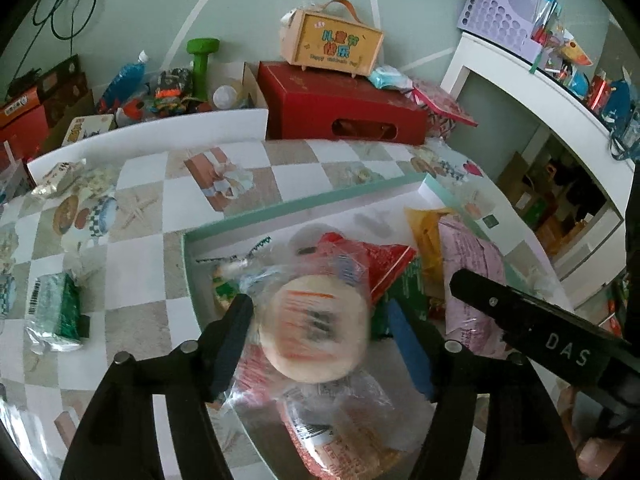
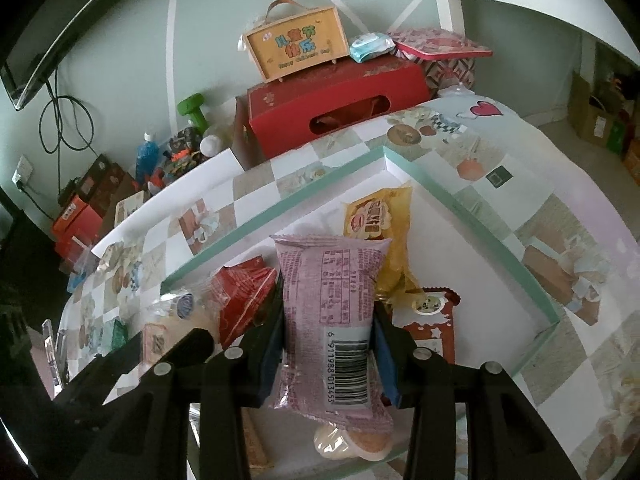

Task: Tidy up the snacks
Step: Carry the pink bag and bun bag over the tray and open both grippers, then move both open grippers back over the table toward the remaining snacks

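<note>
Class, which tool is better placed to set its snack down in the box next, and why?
Right tool: it firmly clamps the pink packet directly over the box. The left tool is open around the round cake.

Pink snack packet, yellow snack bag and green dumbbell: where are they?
pink snack packet (image 2: 326, 292): right wrist view, middle of its printed back.
yellow snack bag (image 2: 378, 216): right wrist view, its round logo.
green dumbbell (image 1: 202, 54): left wrist view, upper end.

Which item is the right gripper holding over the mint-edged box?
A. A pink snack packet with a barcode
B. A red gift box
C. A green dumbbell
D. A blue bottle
A: in the right wrist view, the right gripper is shut on the pink snack packet, its barcode facing the camera, above the mint-edged box.
</note>
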The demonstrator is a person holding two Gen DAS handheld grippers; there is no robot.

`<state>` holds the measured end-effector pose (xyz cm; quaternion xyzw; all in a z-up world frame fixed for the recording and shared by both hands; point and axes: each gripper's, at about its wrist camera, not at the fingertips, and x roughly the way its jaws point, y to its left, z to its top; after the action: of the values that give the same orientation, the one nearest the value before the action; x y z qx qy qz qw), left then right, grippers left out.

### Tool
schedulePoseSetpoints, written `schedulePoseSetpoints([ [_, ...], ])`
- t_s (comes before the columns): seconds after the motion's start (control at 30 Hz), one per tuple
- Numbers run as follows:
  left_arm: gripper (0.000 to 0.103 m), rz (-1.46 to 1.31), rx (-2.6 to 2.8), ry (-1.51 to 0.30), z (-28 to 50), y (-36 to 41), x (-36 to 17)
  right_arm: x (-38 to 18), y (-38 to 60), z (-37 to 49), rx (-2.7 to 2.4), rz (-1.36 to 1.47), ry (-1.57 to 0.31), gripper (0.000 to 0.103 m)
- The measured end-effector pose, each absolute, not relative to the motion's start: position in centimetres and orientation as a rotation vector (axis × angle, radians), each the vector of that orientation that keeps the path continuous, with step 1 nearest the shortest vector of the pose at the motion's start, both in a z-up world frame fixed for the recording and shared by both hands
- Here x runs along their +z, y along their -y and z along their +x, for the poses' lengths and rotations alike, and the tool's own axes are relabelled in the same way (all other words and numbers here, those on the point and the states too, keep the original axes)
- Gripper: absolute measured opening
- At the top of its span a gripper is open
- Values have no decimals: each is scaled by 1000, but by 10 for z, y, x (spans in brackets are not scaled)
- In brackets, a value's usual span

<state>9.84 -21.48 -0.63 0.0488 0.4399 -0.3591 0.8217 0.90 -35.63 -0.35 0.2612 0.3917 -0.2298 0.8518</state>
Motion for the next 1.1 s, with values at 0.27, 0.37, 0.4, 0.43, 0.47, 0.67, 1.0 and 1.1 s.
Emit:
schedulePoseSetpoints([
  [0.27,71,77,-757,-934,100,206,6,8,356,5,-480,551,-782,45],
  [0.37,72,74,-759,-924,99,205,12,11,356,3,-480,548,-767,45],
  [0.4,72,74,-758,-921,99,204,14,13,356,2,-479,548,-759,45],
  [0.43,72,73,-757,-918,99,203,16,15,355,2,-479,547,-754,45],
  [0.47,72,71,-756,-916,98,203,17,16,355,1,-479,546,-751,45],
  [0.67,72,53,-717,-931,103,195,21,17,355,0,-479,547,-749,45],
  [1.0,74,-3,-590,-969,120,169,19,11,353,5,-468,540,-780,45],
  [1.1,89,-8,-544,-981,126,161,14,8,351,9,-472,534,-797,56],
])
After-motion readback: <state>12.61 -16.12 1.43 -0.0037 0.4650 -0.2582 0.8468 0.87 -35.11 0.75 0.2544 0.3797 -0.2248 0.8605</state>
